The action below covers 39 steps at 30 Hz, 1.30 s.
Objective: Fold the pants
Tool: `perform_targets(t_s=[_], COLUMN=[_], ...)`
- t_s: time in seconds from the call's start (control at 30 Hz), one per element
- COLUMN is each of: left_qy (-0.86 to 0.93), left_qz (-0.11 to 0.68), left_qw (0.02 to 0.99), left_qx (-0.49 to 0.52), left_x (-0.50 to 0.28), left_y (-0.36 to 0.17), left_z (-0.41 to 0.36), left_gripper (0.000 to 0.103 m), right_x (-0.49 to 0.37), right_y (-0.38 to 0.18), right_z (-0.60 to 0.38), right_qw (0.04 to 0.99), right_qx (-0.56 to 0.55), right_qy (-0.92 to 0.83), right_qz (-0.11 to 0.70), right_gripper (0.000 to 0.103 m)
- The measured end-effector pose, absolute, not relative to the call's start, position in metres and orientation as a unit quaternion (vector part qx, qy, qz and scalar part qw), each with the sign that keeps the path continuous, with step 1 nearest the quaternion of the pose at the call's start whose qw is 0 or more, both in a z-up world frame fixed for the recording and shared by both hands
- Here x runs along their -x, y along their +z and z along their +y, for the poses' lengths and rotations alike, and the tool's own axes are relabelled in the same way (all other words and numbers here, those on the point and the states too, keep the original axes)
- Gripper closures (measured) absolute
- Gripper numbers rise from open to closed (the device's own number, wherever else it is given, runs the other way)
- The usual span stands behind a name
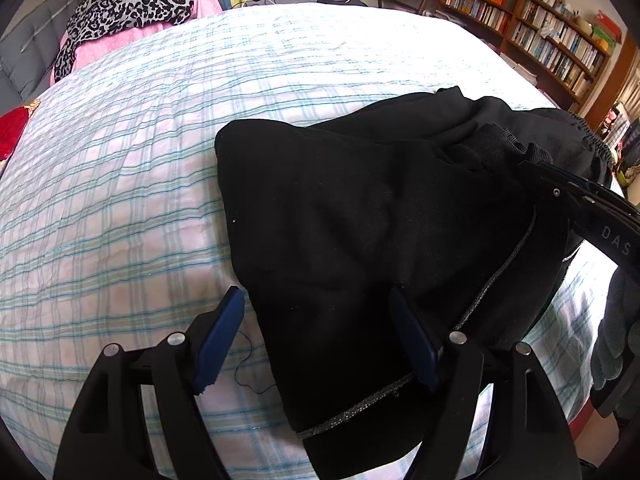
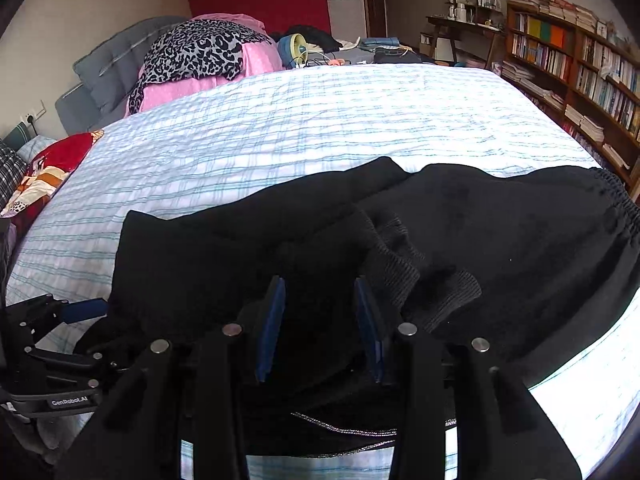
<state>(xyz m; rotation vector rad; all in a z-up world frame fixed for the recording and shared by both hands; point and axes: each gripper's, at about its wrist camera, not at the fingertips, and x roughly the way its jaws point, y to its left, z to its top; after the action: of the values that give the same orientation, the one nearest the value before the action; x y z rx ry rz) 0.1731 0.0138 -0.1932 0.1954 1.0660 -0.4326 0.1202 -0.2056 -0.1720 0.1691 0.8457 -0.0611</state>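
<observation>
Black pants [image 1: 360, 220] lie folded in a bundle on the checked bed sheet [image 1: 120, 200]; a ribbed cuff [image 2: 400, 264] rests on top and the elastic waistband [image 2: 616, 200] is at the right. My left gripper [image 1: 316, 320] is open at the bundle's near left edge, with one blue pad over the sheet and the other over the fabric. In the right wrist view the left gripper [image 2: 90, 314] shows at the lower left. My right gripper [image 2: 322, 312] hangs over the pants' near middle, pads apart, with black cloth lying loose under and between them. In the left wrist view the right gripper [image 1: 536, 170] reaches in from the right by the cuff.
A leopard-print cloth [image 2: 200, 52] on pink bedding [image 2: 256, 60] and a grey headboard [image 2: 116, 64] lie at the far left. A red patterned pillow [image 2: 56, 164] sits at the left edge. Bookshelves [image 2: 580, 68] line the right wall. A gloved hand [image 1: 616, 340] is at the right.
</observation>
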Motion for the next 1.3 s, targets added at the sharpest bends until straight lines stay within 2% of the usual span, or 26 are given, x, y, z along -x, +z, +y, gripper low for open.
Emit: perform_targets(t_s=[0.5, 0.77, 0.9, 1.1, 1.23, 1.3], left_qy=[-0.204, -0.183, -0.181, -0.18, -0.181, -0.178], left_qz=[0.506, 0.497, 0.51, 0.512, 0.51, 0.505], left_qw=[0.834, 0.847, 0.839, 0.838, 0.84, 0.844], left_qx=[-0.078, -0.055, -0.05, -0.051, -0.045, -0.041], left_x=[-0.175, -0.175, -0.177, -0.175, -0.173, -0.172], left_y=[-0.194, -0.18, -0.188, -0.195, -0.189, -0.183], left_z=[0.018, 0.041, 0.047, 0.049, 0.055, 0.063], left_gripper=[0.026, 0.026, 0.025, 0.017, 0.017, 0.017], right_x=[-0.126, -0.116, -0.119, -0.123, -0.119, -0.113], right_y=[-0.206, -0.175, -0.188, -0.207, -0.196, -0.181], right_z=[-0.207, -0.227, -0.247, -0.246, -0.245, -0.235], right_qw=[0.894, 0.903, 0.89, 0.888, 0.891, 0.903], right_qx=[-0.069, -0.089, -0.105, -0.092, -0.093, -0.081], right_qy=[-0.045, -0.065, -0.078, -0.078, -0.085, -0.081], right_qz=[0.44, 0.414, 0.437, 0.444, 0.437, 0.414], right_gripper=[0.063, 0.063, 0.063, 0.063, 0.063, 0.059])
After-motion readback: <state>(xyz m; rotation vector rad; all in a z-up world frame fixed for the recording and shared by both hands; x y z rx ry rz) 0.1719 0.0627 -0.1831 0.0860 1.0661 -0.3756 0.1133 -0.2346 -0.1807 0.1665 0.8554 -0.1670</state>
